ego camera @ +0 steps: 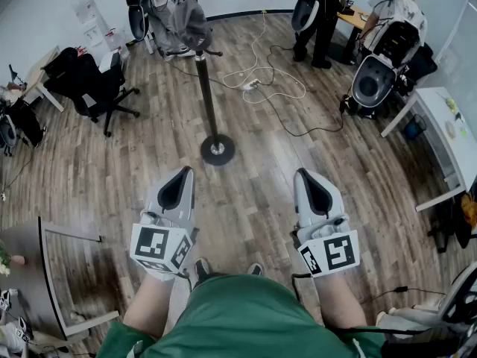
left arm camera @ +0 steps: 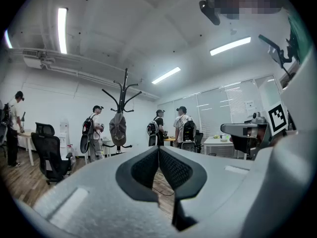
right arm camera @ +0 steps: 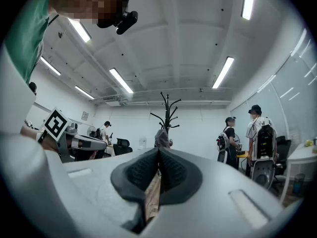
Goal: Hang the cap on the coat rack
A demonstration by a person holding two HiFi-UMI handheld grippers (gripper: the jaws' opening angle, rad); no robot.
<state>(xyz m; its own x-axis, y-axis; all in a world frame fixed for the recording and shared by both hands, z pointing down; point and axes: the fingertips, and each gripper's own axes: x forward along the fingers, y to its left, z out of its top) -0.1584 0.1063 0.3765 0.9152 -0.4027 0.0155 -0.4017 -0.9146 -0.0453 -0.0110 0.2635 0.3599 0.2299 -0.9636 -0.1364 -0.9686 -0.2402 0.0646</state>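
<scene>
Close to the person's body, at 6 o'clock in the head view, the left gripper [ego camera: 183,171] and the right gripper [ego camera: 303,174] are held side by side over the wooden floor [ego camera: 253,215], both pointing to 12 o'clock. Each gripper's own view shows its dark ribbed jaws pressed together with nothing between them, so both are closed and empty. Further out at 12 o'clock stands the coat rack [ego camera: 207,95] on its round base, and the grey cap [ego camera: 186,21] hangs near its top, well apart from either gripper. The hanging looks done, so what remains is probably only to check the result. That means keeping both grippers low and clear of the pole, so nothing knocks it, and confirming the cap sits fully over its hook rather than on the tip. The head view looks down on the rack and does not show which hook carries the cap. The left gripper view shows it from the side, hanging below the bare upper prongs. Only the head view shows the white cable [ego camera: 261,77] trailing on the floor beyond the base, toward 1 o'clock. Several people stand at the far wall.
</scene>
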